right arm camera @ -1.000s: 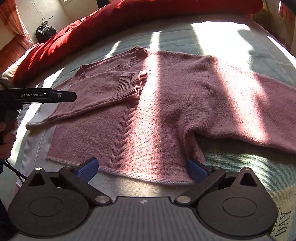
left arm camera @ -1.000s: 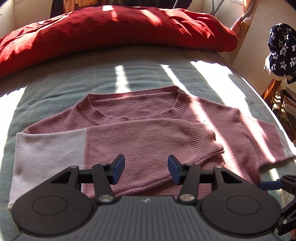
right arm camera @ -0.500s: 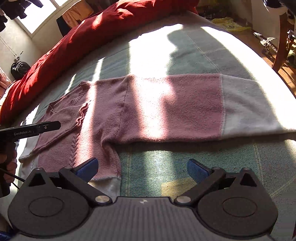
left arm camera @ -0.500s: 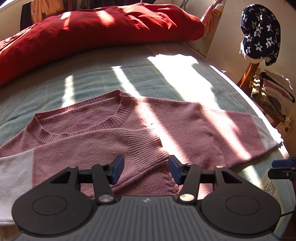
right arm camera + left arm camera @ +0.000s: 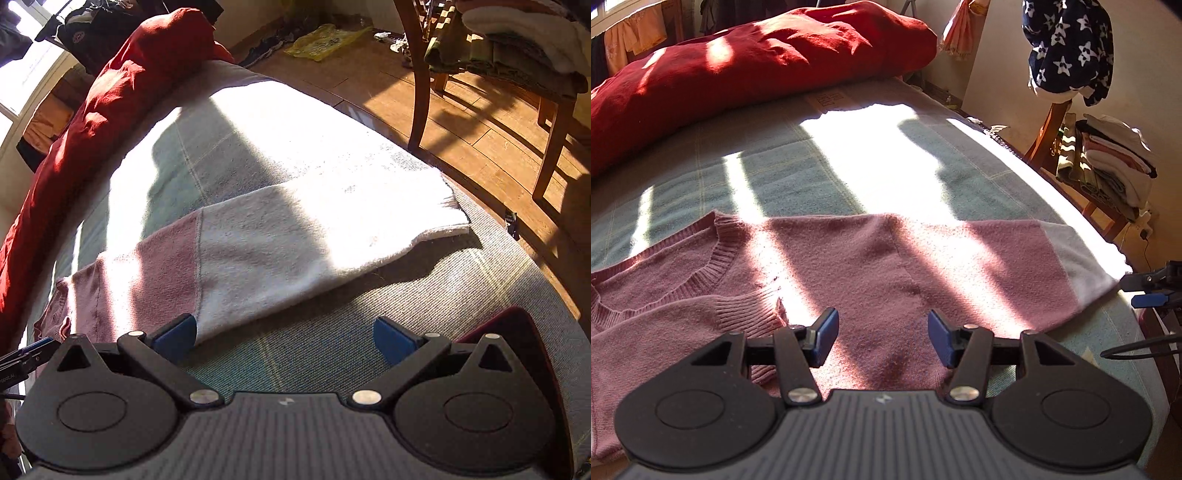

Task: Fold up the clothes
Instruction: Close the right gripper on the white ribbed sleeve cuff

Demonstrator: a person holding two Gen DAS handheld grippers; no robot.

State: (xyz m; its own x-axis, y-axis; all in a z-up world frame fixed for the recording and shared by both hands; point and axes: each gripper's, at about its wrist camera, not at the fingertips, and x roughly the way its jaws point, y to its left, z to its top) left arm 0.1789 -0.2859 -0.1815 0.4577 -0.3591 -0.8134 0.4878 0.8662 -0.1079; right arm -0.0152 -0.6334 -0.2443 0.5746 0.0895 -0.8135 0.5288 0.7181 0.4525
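A pink knit sweater lies flat on the green bed cover. One sleeve is folded across its chest, ribbed cuff near the middle. The other sleeve stretches right and ends in a white part by the bed's edge. My left gripper hovers open over the sweater's body near the armpit, with nothing between its fingers. My right gripper stands wide open over the bed cover, just in front of the sleeve's white part. Its left pad is near the pink-white seam.
A red duvet fills the far side of the bed. Beyond the right bed edge are a wooden floor and a chair stacked with folded clothes. A star-patterned garment hangs above it.
Both grippers have moved right along the sweater. The left went from the chest to near the armpit, the right from the hem to the sleeve's white end. Both stayed open.
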